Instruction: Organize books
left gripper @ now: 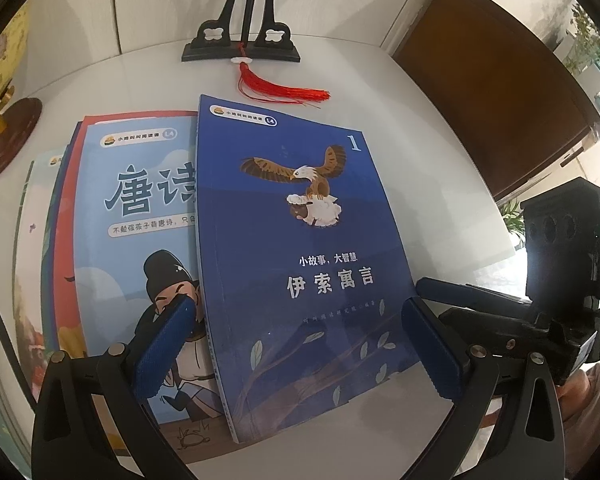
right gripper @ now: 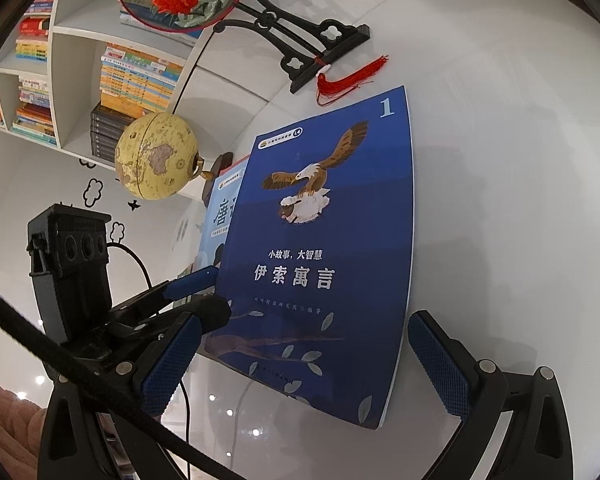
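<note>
A dark blue book with an eagle on its cover lies on the white table, partly over a light blue book that tops a stack of several books. My left gripper is open and empty, its fingers either side of the blue book's near end. My right gripper is open and empty, spread around the same blue book at its near edge. The light blue book peeks out to its left. The other gripper shows at the side of each view.
A black carved stand with a red tassel stands at the back of the table. A yellow globe stands at the left. White shelves of books line the wall. A brown cabinet is at the right.
</note>
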A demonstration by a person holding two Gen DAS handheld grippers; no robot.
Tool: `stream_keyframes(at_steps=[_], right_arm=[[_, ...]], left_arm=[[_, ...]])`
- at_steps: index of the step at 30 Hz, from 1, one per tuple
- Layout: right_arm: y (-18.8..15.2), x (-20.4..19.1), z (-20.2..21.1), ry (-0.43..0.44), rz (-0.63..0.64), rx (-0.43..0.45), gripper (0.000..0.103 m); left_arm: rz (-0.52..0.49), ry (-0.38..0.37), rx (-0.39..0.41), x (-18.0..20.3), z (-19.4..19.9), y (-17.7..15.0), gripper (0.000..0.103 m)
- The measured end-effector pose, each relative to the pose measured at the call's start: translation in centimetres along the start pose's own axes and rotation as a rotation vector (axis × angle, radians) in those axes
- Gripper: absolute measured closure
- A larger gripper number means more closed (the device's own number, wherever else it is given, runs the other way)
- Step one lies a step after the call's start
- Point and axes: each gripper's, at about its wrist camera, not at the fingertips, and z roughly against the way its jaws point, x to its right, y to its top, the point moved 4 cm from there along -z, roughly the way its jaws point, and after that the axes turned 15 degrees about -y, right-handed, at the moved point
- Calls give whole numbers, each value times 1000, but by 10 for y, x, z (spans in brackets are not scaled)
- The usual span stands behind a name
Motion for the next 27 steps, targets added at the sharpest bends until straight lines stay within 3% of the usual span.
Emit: stream_keyframes(at_steps=[11, 20, 22, 24, 27], right_arm=[[1, 2, 0, -1, -48, 2, 0], [2, 3, -1, 2, -111, -4, 0], [4, 5, -2, 1, -155, -31, 0], [5, 4, -3, -13, -146, -59, 0], [5, 1, -2, -38, -106, -93, 0]], left_arm=[[-19, -19, 5, 0, 2, -3, 2], [-14, -26, 2, 1, 4, -4, 11], [5, -15, 16, -3, 8, -3, 27], [34, -6, 36, -12, 14, -3, 55], [85, -32, 52, -24, 21, -4, 70]])
